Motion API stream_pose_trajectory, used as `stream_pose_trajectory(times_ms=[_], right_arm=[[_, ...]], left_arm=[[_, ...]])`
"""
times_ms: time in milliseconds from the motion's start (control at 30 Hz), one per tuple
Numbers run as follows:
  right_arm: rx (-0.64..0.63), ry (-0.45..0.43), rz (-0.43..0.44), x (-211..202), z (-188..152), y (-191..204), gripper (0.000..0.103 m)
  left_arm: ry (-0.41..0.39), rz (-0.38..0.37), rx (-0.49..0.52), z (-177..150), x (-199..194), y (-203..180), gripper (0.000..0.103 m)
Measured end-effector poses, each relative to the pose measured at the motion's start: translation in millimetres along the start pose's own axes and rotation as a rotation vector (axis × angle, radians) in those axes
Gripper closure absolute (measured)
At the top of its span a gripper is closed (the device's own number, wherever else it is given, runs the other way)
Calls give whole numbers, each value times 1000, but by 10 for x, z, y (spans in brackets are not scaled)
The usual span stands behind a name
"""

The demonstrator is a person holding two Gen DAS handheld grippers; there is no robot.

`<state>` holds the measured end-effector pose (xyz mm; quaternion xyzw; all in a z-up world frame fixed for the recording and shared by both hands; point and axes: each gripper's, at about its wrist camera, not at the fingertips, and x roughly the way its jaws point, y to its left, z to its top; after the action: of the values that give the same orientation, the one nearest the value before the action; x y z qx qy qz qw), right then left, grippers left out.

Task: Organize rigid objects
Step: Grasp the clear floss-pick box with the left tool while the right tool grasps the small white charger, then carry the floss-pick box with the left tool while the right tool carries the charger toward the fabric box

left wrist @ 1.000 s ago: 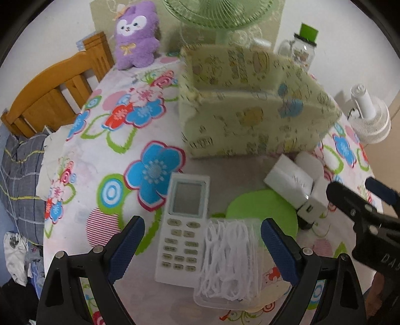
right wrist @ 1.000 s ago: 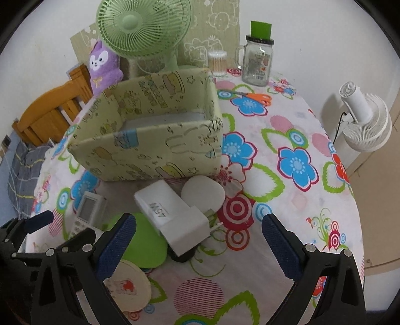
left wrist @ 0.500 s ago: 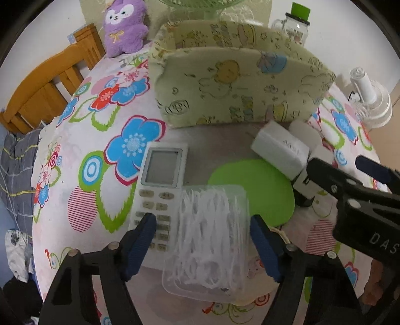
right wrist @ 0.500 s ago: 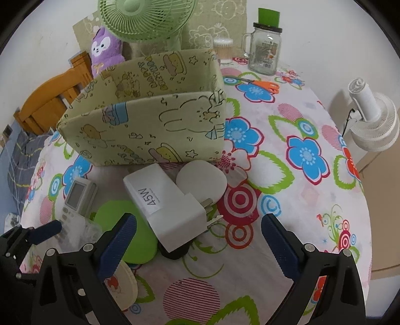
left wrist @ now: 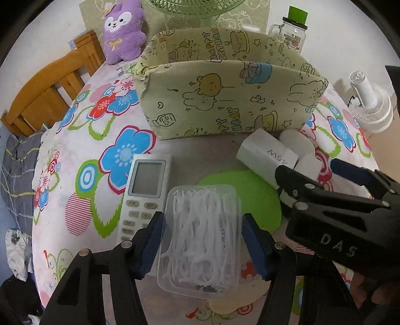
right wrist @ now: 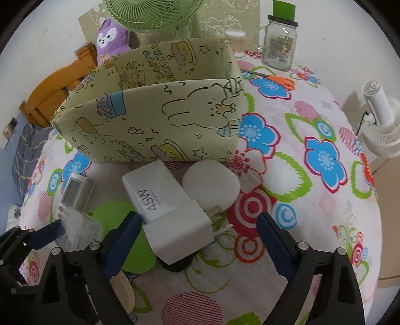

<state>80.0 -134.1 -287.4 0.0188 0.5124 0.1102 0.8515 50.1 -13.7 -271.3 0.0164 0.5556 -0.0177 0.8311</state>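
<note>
A clear plastic box of white floss picks [left wrist: 202, 240] lies on the flowered tablecloth. My left gripper [left wrist: 202, 240] straddles it, jaws closing, blue pads against its two long sides. A white remote [left wrist: 145, 197] lies just left of it and a green disc [left wrist: 250, 197] just behind. In the right wrist view my right gripper [right wrist: 197, 245] hangs open over a white plug adapter [right wrist: 177, 232]. Its jaws are closing, with a gap left on the right side. A white box marked 45W [right wrist: 155, 190] and a round white case [right wrist: 210, 190] lie behind the adapter.
A yellow-green fabric storage bin [right wrist: 150, 120] stands open-topped behind the objects. Behind it are a green fan [right wrist: 155, 12], a purple plush [right wrist: 112, 37], a glass jar [right wrist: 278, 45] and orange scissors [right wrist: 280, 81]. A wooden chair [left wrist: 50, 95] stands left, a white fan [right wrist: 380, 130] right.
My left gripper's jaws have come in from wide apart to the sides of the floss pick box. The right gripper has sunk towards the adapter and narrowed a little.
</note>
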Motion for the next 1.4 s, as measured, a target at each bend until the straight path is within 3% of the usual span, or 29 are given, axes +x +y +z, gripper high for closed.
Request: stream_pose_trajectory(times_ms=[267,433,1000,1400], right_arm=[[4,11,67,45,11,52,32],[23,15,57,43,-5,44,46],[90,-9,-74,-251,-81,-43,48],[137,-52,-105,-580,-46,1,48]], left_arm=[[-1,4,19,109,67,-23,38],[-4,19,43,123,93,-39,38],[-20,-17,74,173,-4,-29,38],[-58,-27,87,224,-284,-24,38]])
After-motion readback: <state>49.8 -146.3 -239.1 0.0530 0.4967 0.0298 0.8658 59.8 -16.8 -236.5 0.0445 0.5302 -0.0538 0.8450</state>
